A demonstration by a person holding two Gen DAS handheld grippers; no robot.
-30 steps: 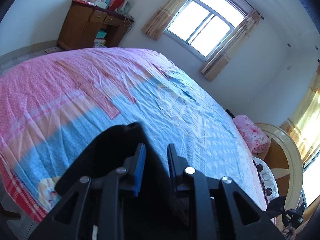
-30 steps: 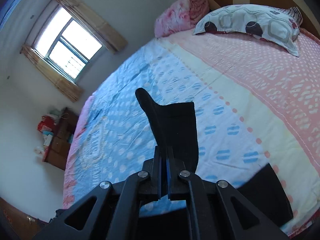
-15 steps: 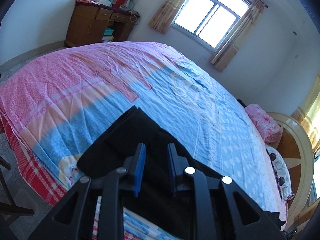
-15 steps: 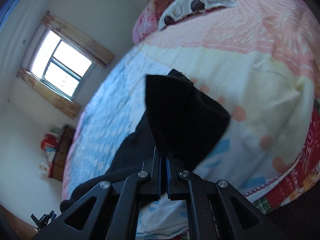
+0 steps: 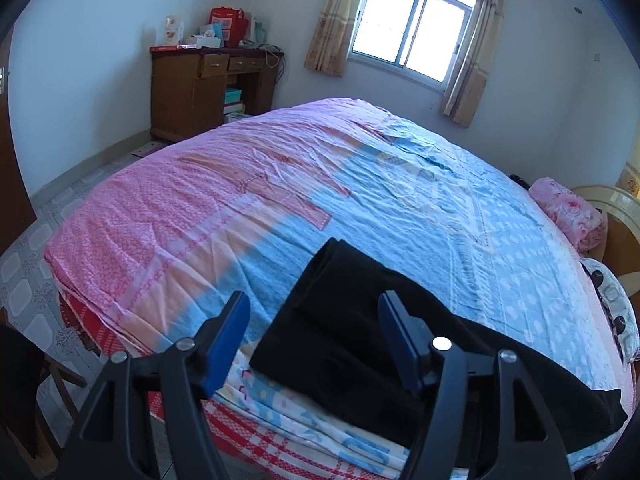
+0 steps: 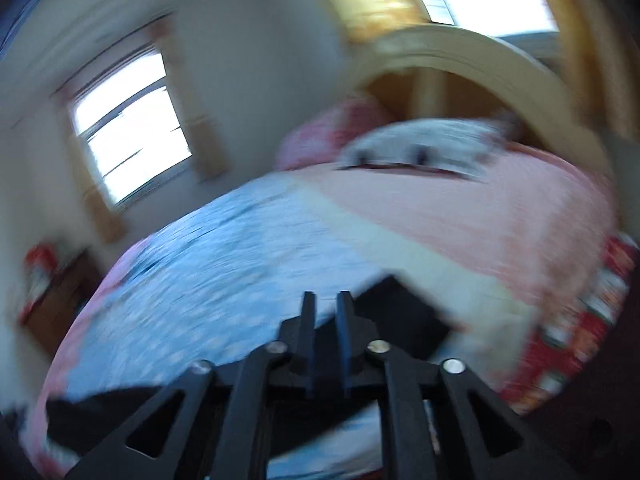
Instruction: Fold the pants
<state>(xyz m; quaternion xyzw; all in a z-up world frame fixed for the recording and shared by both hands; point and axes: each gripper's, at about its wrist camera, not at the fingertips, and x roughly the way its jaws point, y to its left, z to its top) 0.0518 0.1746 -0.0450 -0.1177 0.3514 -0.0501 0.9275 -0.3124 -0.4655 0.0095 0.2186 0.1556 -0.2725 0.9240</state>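
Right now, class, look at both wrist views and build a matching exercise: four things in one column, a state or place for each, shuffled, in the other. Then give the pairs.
1. left claw
2. black pants
3. wooden desk
4. pink rolled blanket

A. against the wall, left of the window
B. wide open, gripping nothing
C. beside the headboard
D. lying flat near the bed's near edge

Pairs: 1-B, 2-D, 3-A, 4-C
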